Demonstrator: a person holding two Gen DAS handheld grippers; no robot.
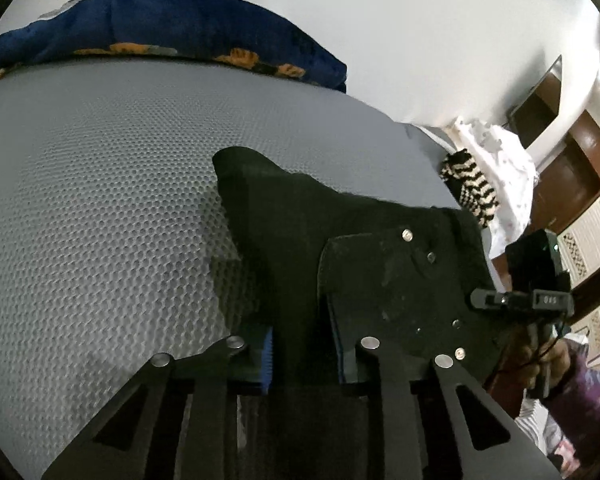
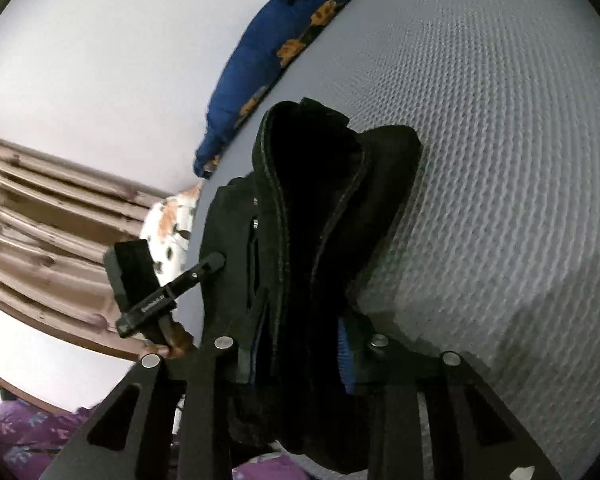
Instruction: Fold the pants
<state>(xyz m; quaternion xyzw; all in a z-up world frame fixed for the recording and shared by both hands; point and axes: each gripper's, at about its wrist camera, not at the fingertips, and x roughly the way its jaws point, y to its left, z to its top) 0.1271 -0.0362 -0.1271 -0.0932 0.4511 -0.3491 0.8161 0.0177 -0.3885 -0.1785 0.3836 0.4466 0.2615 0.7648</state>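
The black pants (image 1: 300, 232) are held up over a grey textured mattress (image 1: 100, 200). My left gripper (image 1: 304, 360) is shut on a fold of the pants. The right gripper (image 1: 396, 280) shows in the left wrist view just to the right, also against the cloth. In the right wrist view my right gripper (image 2: 304, 360) is shut on a thick bunched edge of the pants (image 2: 312, 200), which hang in folds above the mattress (image 2: 500, 160). The left gripper's body (image 2: 156, 288) shows at the left there.
A dark blue blanket with orange flowers (image 1: 160, 28) lies along the mattress's far edge, also in the right wrist view (image 2: 280, 40). A striped black-and-white cloth (image 1: 472, 184) and white cloth lie at the right. Brown curtains (image 2: 40, 220) hang at the left.
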